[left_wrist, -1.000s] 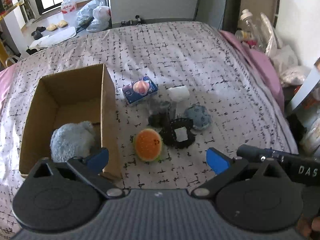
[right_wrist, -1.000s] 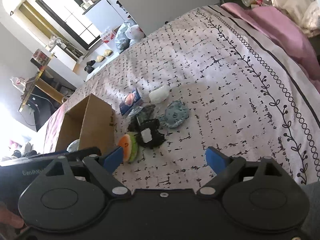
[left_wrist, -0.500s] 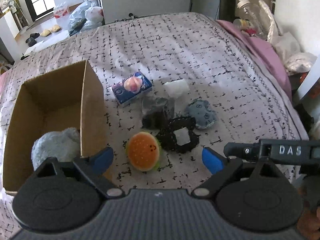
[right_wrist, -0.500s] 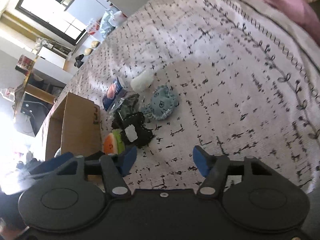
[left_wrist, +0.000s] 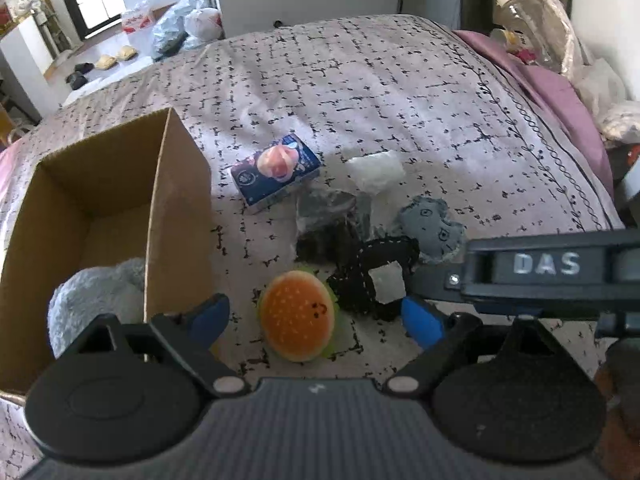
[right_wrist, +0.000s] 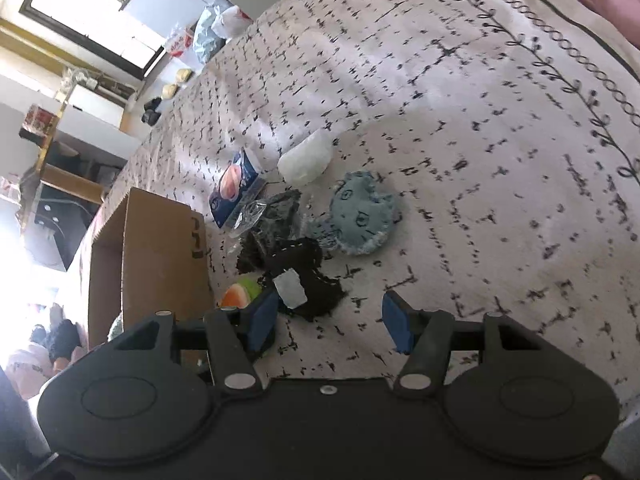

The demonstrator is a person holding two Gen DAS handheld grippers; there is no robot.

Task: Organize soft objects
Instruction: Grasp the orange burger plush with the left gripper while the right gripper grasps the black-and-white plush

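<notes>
An orange burger plush (left_wrist: pixel 298 316) lies on the bedspread between the fingertips of my left gripper (left_wrist: pixel 316 318), which is open and not touching it. Just beyond lie a black fabric pouch with a white label (left_wrist: pixel 372 276), a grey-blue plush (left_wrist: pixel 430 228), a clear bag of dark stuff (left_wrist: pixel 328 216), a white soft pack (left_wrist: pixel 374 170) and a blue tissue pack (left_wrist: pixel 276 168). My right gripper (right_wrist: pixel 329 322) is half open over bare bedspread, its left fingertip (right_wrist: pixel 262 320) beside the pouch (right_wrist: pixel 304 276). The burger (right_wrist: pixel 240 294) shows behind that finger.
An open cardboard box (left_wrist: pixel 100 208) stands at the left with a grey fluffy plush (left_wrist: pixel 92 304) inside. The right gripper's body (left_wrist: pixel 540 268) crosses the left wrist view at the right. A pink pillow and bottles (left_wrist: pixel 520 12) line the bed's far right edge.
Both grippers came down closer to the pile. The right jaws narrowed to about half. The burger now sits between the left fingertips.
</notes>
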